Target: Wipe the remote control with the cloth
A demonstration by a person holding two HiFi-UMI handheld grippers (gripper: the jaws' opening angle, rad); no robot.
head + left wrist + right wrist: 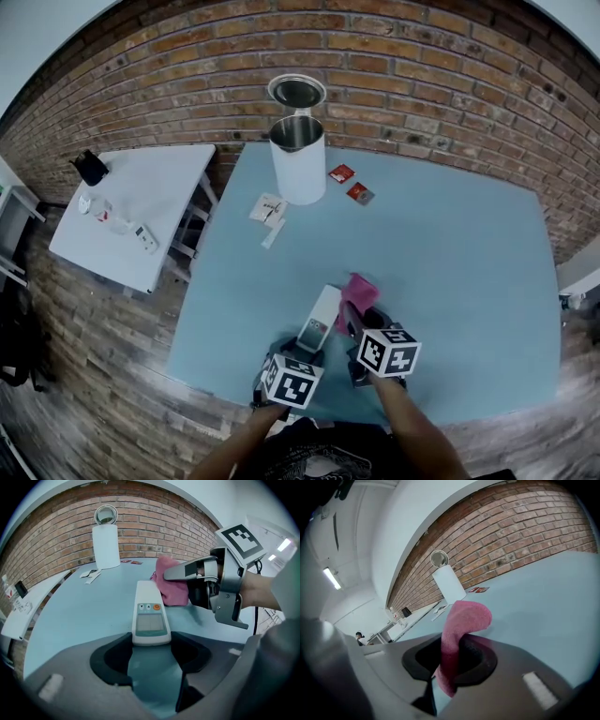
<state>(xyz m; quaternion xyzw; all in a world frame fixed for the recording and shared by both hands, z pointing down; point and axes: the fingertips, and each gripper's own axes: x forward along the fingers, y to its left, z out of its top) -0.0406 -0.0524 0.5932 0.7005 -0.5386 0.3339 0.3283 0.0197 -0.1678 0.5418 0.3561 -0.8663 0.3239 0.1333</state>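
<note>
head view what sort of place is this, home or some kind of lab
Likely a lab or test room, not a home: bare brick wall, plain blue table, white side table with small gear, strip light overhead.

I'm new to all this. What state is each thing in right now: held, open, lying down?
remote control: screen up, near end clamped in the left gripper jaws.
pink cloth: pinched in the right gripper jaws, top flopped over.
white bin: upright, lid raised open.
red packets: lying flat on the table.
</note>
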